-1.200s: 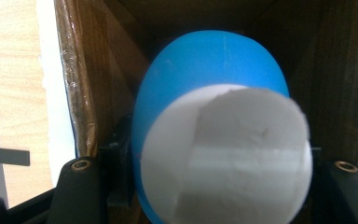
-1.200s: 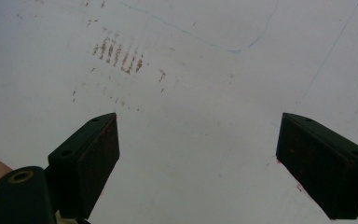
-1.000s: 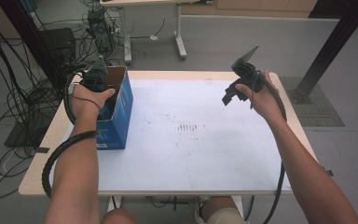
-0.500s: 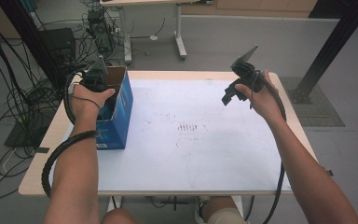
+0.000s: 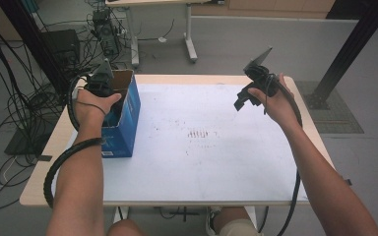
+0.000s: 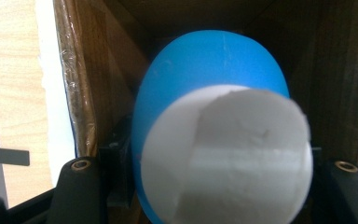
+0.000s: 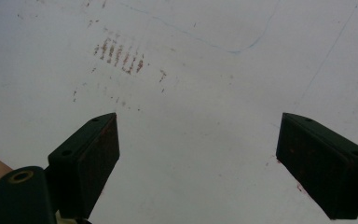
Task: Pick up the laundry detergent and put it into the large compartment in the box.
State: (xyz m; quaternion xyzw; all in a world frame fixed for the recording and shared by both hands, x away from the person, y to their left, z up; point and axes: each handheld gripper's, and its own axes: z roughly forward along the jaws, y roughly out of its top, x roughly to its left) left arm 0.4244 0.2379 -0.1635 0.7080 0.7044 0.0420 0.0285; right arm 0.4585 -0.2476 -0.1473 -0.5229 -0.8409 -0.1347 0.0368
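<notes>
Right now the blue egg-shaped object (image 6: 209,74) sits between the jaws of my left gripper (image 5: 106,91), clamped there, with a rough white disc (image 6: 226,156) across the end that faces the camera. It is down inside the open cardboard box (image 5: 128,110), whose brown inner walls rise close around it on both sides and behind; in the left gripper view the taped edge of the box stands just to the left of the blue shell. The box is blue on the outside and stands on the left part of the table (image 5: 44,162), near the far edge. There is some pale printing low on its near side, but it is too small for me to read, and I can make out no label on the blue object itself.

My left hand (image 5: 93,105) rests over the near rim of the box, and the thick cable (image 5: 61,164) from that gripper loops down along my forearm.

My right gripper (image 5: 251,91) hangs well apart from the box, over the far right part of the table, its jaws spread wide with nothing between them. Under it lies the white sheet (image 5: 216,162) that covers most of the tabletop, marked by a patch of short reddish-brown strokes (image 7: 119,53) and a thin blue pen line (image 7: 214,44). Nothing else lies on the sheet between the two grippers.

Beyond the table the floor (image 5: 295,44) is grey, with tangled cables (image 5: 10,98) at far left and a black post (image 5: 347,54) at far right.
</notes>
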